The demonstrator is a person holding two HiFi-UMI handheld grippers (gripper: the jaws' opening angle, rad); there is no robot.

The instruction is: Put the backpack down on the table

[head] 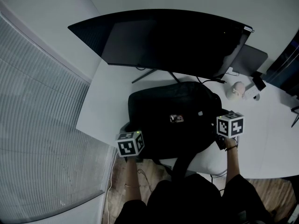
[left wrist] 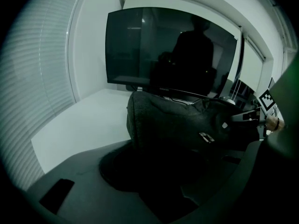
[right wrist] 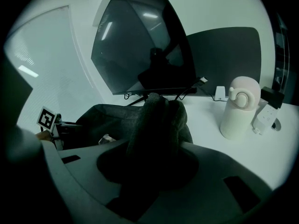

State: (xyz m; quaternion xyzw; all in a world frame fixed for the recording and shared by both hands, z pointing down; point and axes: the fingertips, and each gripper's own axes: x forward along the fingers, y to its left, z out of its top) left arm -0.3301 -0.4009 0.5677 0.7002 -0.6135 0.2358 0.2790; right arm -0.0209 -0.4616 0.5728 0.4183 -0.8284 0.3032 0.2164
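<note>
A black backpack (head: 173, 120) lies on the white table (head: 105, 106) in front of a curved monitor. My left gripper (head: 135, 135) is at its near left corner. In the left gripper view the backpack's (left wrist: 177, 125) edge lies in the dark gap of that gripper (left wrist: 159, 181), whose jaws stand apart from it. My right gripper (head: 222, 129) is at the bag's near right side. It is shut on a bunched fold of the backpack (right wrist: 159, 120), which rises up out of its jaws (right wrist: 149, 171).
The dark monitor (head: 163, 41) on its stand is just behind the bag. To the right stand a white bottle (right wrist: 239, 107), a white charger (right wrist: 266, 116) and a grey panel (head: 250, 59). Window blinds (head: 37, 125) run along the left. The table's front edge is close to the person.
</note>
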